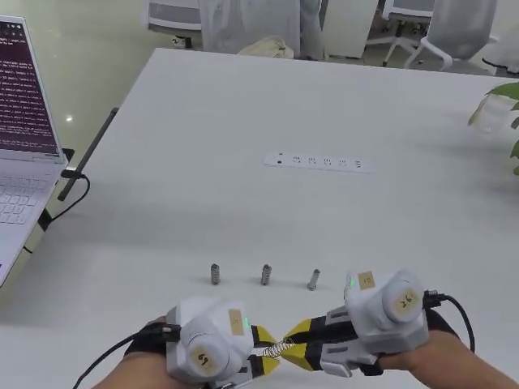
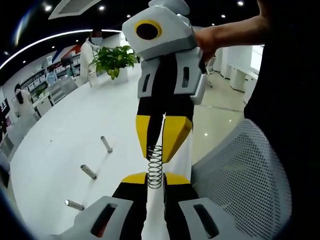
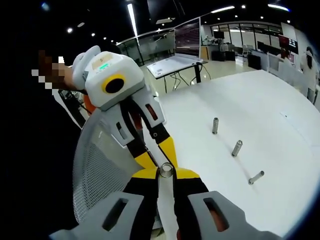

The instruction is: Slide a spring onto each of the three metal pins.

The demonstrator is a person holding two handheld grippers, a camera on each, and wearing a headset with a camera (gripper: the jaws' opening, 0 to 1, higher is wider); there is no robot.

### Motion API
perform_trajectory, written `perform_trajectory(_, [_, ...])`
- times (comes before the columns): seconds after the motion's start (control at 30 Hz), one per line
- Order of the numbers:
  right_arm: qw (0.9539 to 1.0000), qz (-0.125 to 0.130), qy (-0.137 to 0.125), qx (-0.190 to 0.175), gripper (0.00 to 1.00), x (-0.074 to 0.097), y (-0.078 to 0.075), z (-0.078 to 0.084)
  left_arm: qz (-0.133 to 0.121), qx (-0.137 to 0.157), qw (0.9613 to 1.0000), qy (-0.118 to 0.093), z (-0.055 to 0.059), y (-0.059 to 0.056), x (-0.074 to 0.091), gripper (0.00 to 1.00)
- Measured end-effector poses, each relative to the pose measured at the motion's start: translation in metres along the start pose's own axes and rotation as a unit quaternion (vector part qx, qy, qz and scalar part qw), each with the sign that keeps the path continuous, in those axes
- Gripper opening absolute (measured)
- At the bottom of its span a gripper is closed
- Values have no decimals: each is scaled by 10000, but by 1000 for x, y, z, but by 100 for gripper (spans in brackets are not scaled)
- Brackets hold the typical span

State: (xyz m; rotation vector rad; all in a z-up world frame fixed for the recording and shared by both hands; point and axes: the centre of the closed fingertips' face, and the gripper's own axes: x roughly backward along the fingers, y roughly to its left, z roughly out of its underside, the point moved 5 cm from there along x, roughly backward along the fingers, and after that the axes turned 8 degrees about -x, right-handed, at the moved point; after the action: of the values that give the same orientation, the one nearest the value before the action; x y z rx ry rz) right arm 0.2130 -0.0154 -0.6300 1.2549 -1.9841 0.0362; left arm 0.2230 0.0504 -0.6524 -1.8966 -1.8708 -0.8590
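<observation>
Silvery little spring (image 1: 278,349) down at 6 o'clock of the head view, pinched end to end between the left gripper (image 1: 263,359) and the right gripper (image 1: 298,344), both clamped on it as far as can be told. Long axis lying roughly 8-to-2 across the gap, near flat over the white table (image 1: 243,121). Looking up-table from there: left pin (image 1: 216,274) at about 11 o'clock, middle pin (image 1: 266,274) near 12, right pin (image 1: 314,279) at 1, all standing well apart from the spring. Ribbed look on the first two, so probably sprung already. Smoother look on the right pin, so guessing at that one as the target, a touch nearer the right gripper. Over to the left gripper view: same spring (image 2: 155,165) running straight from 6 up to 12, bottom end nipped in own yellow tips, top end at the other gripper's tips. Thin wire, open even coils, no kink visible. Pins off at 8 to 10 o'clock. Then the right gripper view: spring (image 3: 166,171) seen end-on as a small ring between own jaws, so axis pointing straight along that gripper. Pins out at 1 to 3 o'clock, right pin (image 3: 256,177) closest. Would need tipping upright, bore down, before dropping over a pin.
</observation>
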Motion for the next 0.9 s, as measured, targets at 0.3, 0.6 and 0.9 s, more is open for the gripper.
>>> perform_trajectory(0.3, [9999,12,80,84,8,0,0,0,31,25,10000,-18,2,0,-2,3])
perform_trajectory(0.6, [9997,52,155,187,8,2,-1,-2,14,91,9999,-55,1,1,-4,2])
perform_trajectory(0.9, [9975,126,405,565,9,11,-3,-8,-22,159,9995,-280,-10,7,-5,2])
